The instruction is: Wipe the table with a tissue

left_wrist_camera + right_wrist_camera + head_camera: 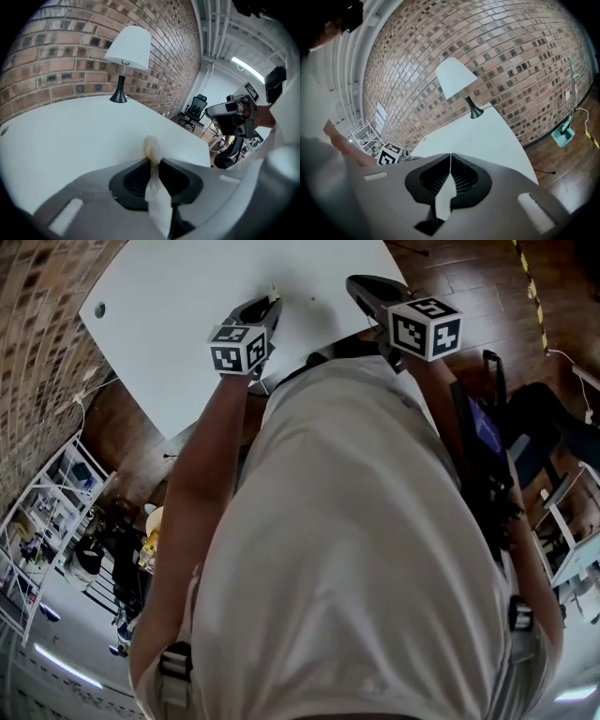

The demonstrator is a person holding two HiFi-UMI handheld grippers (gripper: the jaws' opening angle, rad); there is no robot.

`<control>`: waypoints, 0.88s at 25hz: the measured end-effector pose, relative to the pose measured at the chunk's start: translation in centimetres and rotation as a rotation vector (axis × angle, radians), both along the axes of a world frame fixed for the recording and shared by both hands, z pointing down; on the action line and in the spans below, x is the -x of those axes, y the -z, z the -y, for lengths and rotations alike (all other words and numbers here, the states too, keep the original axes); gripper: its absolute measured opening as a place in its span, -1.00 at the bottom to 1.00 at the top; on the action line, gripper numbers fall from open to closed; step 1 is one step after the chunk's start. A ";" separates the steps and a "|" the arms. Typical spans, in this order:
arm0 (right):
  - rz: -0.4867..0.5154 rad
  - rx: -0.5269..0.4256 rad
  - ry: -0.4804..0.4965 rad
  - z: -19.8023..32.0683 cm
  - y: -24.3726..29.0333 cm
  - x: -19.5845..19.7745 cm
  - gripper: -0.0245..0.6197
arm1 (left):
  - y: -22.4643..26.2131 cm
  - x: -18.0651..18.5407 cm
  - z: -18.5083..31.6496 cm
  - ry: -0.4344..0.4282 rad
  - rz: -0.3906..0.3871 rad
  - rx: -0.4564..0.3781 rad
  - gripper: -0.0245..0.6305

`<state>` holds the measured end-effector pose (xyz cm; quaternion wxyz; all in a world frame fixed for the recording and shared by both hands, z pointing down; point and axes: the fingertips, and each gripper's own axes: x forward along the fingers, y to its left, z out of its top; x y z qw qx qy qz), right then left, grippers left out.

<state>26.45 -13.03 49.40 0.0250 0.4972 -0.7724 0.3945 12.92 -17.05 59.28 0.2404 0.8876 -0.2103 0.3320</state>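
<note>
White desk point(187, 296) with a rounded corner and a small round hole point(99, 309) near its edge, its top bare apart from a table lamp point(127, 47) with a white shade and black base, which stands at the far side against the brick wall point(56, 56); dark wooden floor point(450, 277) surrounds the desk. Left claw point(153, 161) closed on a white tissue point(151, 147), whose crumpled end sticks out past the jaw tips over the desk top near the front edge; whether it touches the surface cannot be told. Right claw point(450, 159) closed, jaws together with nothing between them, held beside the left one over the same edge. Room behind: black office chair point(194, 110) past the desk's far end; white shelving point(47, 512) along the brick wall; teal long-handled dustpan point(565, 133) leaning at the wall's foot.
</note>
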 end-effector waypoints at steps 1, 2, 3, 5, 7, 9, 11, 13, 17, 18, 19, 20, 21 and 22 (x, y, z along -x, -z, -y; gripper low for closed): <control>0.002 0.003 -0.012 -0.5 -0.1 0.1 -0.89 | -0.1 -0.2 -0.1 -0.011 0.005 0.000 -0.72; 0.002 0.007 -0.022 -1.1 -0.2 0.2 -0.89 | -0.3 -0.3 -0.1 -0.019 0.013 -0.004 -0.72; -0.002 0.012 -0.030 -1.6 -0.3 0.2 -0.89 | -0.5 -0.6 -0.1 -0.028 0.023 -0.008 -0.72; -0.008 0.019 -0.046 -2.4 -0.5 0.1 -0.89 | -0.9 -1.2 0.1 -0.053 0.045 -0.017 -0.72; -0.008 0.020 -0.064 -2.7 -0.6 0.0 -0.89 | -1.4 -1.7 0.3 -0.089 0.079 -0.026 -0.72; -0.001 0.020 -0.086 -3.4 -0.6 -0.2 -0.89 | -1.7 -2.0 0.4 -0.110 0.112 -0.041 -0.72; 0.003 0.022 -0.108 -4.4 -0.7 -0.9 -0.89 | -1.7 -2.6 0.6 -0.102 0.135 -0.070 -0.72; 0.007 0.026 -0.133 -5.4 -0.8 -1.9 -0.89 | -1.8 -3.5 0.8 -0.105 0.158 -0.102 -0.72; 0.016 0.036 -0.179 -6.5 -1.1 -2.8 -0.89 | -2.2 -4.3 0.5 -0.124 0.189 -0.153 -0.72; 0.017 0.037 -0.183 -6.7 -1.2 -2.8 -0.89 | -2.2 -4.3 0.5 -0.104 0.188 -0.153 -0.72; 0.018 0.038 -0.186 -6.9 -1.2 -2.9 -0.89 | -2.2 -4.2 0.5 -0.083 0.186 -0.150 -0.72; 0.019 0.038 -0.190 -7.0 -1.3 -3.0 -0.89 | -2.2 -4.2 0.4 -0.070 0.187 -0.149 -0.73; 0.020 0.038 -0.193 -7.2 -1.4 -3.1 -0.89 | -2.2 -4.4 0.3 -0.067 0.189 -0.152 -0.73; 0.020 0.038 -0.196 -7.4 -1.4 -3.3 -0.89 | -2.1 -4.7 0.1 -0.072 0.190 -0.155 -0.73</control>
